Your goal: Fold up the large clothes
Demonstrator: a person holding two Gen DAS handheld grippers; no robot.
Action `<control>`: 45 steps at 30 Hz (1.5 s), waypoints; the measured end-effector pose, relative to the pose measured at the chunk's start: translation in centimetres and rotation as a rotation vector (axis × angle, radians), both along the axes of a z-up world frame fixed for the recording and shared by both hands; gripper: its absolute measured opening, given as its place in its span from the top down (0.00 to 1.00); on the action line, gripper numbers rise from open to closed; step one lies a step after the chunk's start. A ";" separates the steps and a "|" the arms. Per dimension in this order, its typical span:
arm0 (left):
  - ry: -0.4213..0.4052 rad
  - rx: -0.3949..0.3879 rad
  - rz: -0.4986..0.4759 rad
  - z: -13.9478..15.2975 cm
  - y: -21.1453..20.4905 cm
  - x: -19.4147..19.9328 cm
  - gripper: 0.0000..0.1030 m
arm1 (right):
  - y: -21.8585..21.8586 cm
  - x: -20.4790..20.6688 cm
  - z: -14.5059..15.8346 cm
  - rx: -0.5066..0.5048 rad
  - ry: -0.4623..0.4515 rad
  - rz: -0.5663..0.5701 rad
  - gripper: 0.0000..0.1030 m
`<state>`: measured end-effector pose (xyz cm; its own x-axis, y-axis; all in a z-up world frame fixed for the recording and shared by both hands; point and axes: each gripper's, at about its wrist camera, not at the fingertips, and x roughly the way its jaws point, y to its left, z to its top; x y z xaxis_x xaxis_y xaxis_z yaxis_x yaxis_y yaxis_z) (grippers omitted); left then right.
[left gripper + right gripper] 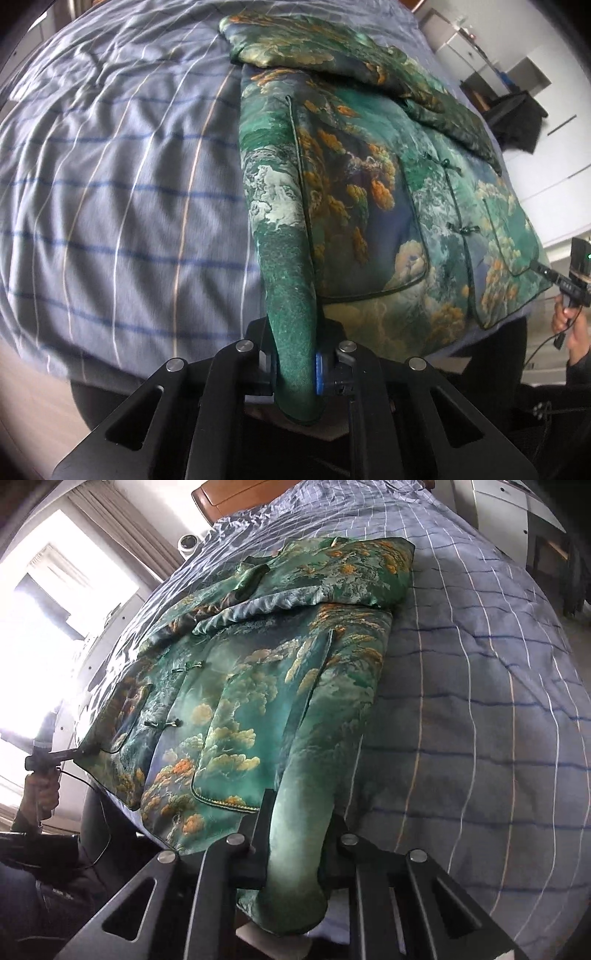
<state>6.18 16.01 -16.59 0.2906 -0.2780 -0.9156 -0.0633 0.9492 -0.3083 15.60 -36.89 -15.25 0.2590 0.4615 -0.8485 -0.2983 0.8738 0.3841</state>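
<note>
A green padded jacket [388, 192] with orange and white cloud print lies front up on the bed, one sleeve folded across its top. My left gripper [295, 373] is shut on the cuff of the jacket's long sleeve [284, 258] at the bed's near edge. In the right wrist view the same jacket [236, 686] shows, and my right gripper [295, 849] is shut on a sleeve cuff [317, 760]. The other gripper [55, 757] touches the jacket's far hem corner; it shows in the left wrist view [561, 280] too.
The bed is covered by a blue-grey checked duvet [122, 177], also seen in the right wrist view [480, 686]. A wooden headboard [236, 494] is at the far end. White cabinets [546, 177] stand beside the bed. A bright window [55, 602] is at left.
</note>
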 end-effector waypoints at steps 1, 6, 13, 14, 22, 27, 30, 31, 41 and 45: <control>0.004 -0.004 -0.001 0.0 0.0 -0.1 0.89 | -0.1 -0.1 0.0 -0.002 0.006 0.003 0.83; 0.029 -0.016 -0.008 0.0 0.3 -0.1 0.89 | -0.6 -1.0 0.0 -0.016 0.045 0.012 0.83; 0.096 -0.026 -0.005 -0.9 0.6 -1.2 0.89 | -1.5 -4.1 -0.3 -0.011 0.111 0.014 0.84; 0.106 -0.030 -0.003 -1.1 0.8 -1.4 0.89 | -1.7 -4.6 -0.5 -0.008 0.123 0.011 0.84; 0.167 -0.032 -0.035 -0.2 1.1 -3.0 0.89 | -2.5 -8.1 -1.7 0.007 0.212 0.008 0.86; 0.096 -0.159 0.009 3.8 3.3 -0.8 0.90 | -3.1 -8.2 0.6 0.122 0.221 0.013 0.89; -0.024 -0.226 0.031 7.6 5.1 1.8 0.90 | -4.5 -6.1 3.5 0.254 0.171 -0.022 0.89; -0.061 -0.232 0.031 8.7 5.5 3.1 0.90 | -4.8 -5.1 4.5 0.288 0.146 -0.030 0.89; -0.186 -0.198 0.133 10.3 6.1 20.7 0.88 | -3.7 11.3 6.6 0.431 -0.022 -0.142 0.89; -0.172 -0.159 0.172 7.1 6.4 23.7 0.84 | -3.0 16.8 2.8 0.462 0.018 -0.283 0.89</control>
<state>29.92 22.43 -9.48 0.4933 -0.3471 -0.7976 -0.1532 0.8680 -0.4724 32.39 -39.92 -12.44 0.4148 0.7019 -0.5790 -0.0659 0.6579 0.7502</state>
